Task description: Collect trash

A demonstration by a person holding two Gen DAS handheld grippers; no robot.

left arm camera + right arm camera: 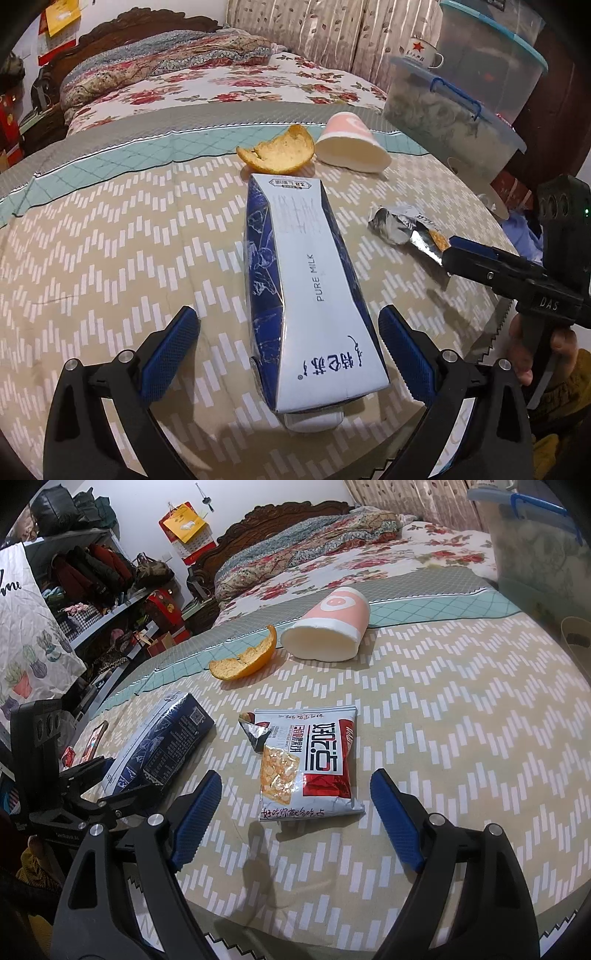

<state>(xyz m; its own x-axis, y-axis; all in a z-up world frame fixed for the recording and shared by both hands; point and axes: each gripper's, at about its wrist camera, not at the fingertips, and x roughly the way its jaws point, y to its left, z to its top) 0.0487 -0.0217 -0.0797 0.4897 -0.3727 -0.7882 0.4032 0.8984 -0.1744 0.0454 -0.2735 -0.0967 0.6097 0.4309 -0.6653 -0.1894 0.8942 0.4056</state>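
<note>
Straddling the near end of the milk carton [306, 291], the left gripper [291, 347] fills the bottom of the left wrist view with its jaws spread wide; the blue pads sit on either side of the carton and neither touches it. The carton lies flat on the patterned tablecloth [110, 258], running from lower centre up toward the middle of the frame, its "PURE MILK" face upward. At the right edge of that view the right gripper's fingers reach toward the crumpled end of the snack wrapper [402, 229].

From the right wrist view, the right gripper [295, 812] is likewise open at the bottom of the frame, its pads flanking the near end of the snack wrapper [306, 764] without contact. The wrapper lies flat at centre, its far left corner torn open. Left of it, the milk carton [162, 746] lies with the left gripper at its near end.

Farther back, an orange peel [247, 661] rests just left of a pink paper cup [328, 627] tipped on its side. Beyond the table, a bed with a floral cover [332, 568] crosses the upper frame.
</note>
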